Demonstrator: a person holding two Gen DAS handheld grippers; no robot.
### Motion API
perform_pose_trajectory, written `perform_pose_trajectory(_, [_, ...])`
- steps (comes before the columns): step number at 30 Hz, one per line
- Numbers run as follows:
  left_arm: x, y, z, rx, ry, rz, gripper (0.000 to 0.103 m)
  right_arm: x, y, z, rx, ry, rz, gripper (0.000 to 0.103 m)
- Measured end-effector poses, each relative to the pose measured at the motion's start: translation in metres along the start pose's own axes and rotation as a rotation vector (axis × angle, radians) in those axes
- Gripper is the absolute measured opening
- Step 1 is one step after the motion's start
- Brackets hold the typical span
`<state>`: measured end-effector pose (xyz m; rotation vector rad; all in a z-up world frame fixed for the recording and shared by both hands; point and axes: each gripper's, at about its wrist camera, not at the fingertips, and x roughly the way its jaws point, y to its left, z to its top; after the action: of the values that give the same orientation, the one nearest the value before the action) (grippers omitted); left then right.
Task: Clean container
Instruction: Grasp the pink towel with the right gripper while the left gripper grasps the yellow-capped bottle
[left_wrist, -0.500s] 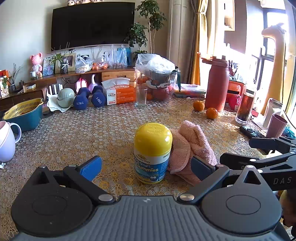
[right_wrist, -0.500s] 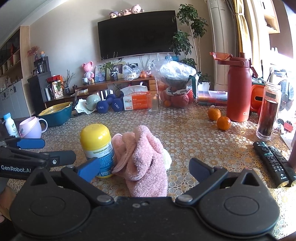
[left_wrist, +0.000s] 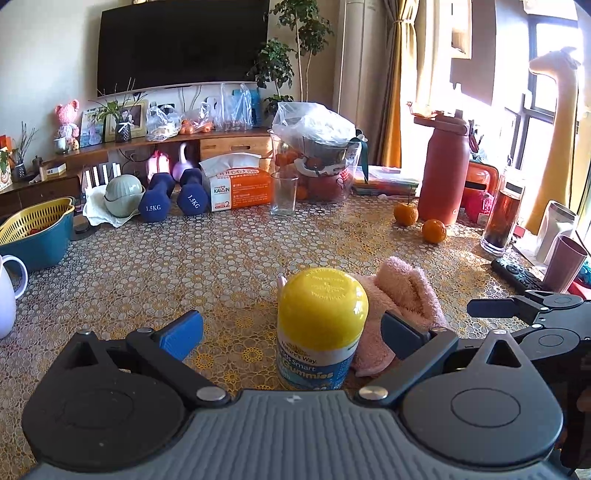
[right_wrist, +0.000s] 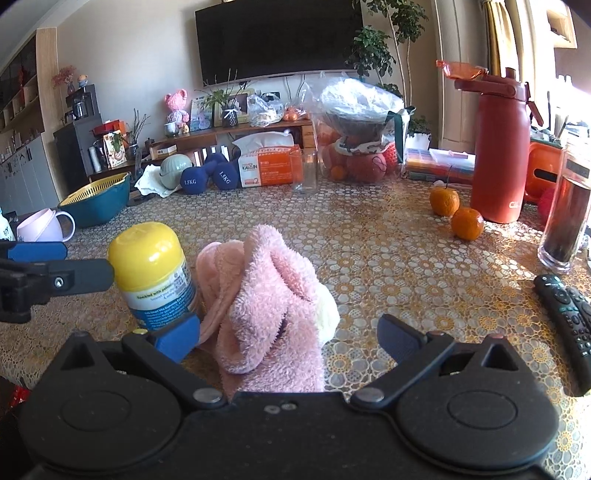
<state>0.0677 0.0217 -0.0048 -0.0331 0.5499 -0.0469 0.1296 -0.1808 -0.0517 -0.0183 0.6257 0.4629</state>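
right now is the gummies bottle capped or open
Capped: the yellow lid sits on the gummies bottle, which stands upright on the table.

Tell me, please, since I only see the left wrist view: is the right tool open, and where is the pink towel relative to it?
Observer: The right tool is open, and the pink towel lies bunched between its fingers.
Operator: Is anything tucked under the towel?
Observer: Yes, a pale cream cloth peeks out at the towel's right side.
Operator: Thank you. What lies on the table to the right of that tool?
Observer: Two remotes, side by side near the table's edge.
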Motion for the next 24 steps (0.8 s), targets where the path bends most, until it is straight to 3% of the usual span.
perform_pose_trajectory(6, [0.015, -0.002, 0.0, 0.037, 0.019, -0.005, 0.103, 0.024, 0.005, 0.005, -0.036, 0.037, 0.033, 0.101])
perform_pose_trajectory(16, [0.032, -0.011, -0.003, 0.087, 0.036, -0.009, 0.103, 0.056, 0.003, 0.009, -0.096, 0.071, 0.005, 0.091])
perform_pose_trajectory(19, [0.035, -0.014, -0.005, 0.112, 0.032, -0.01, 0.103, 0.062, 0.002, 0.011, -0.106, 0.077, 0.003, 0.083])
perform_pose_trajectory(24, [0.039, -0.017, -0.007, 0.129, 0.035, -0.011, 0.103, 0.057, -0.008, 0.018, -0.089, 0.062, 0.032, 0.055])
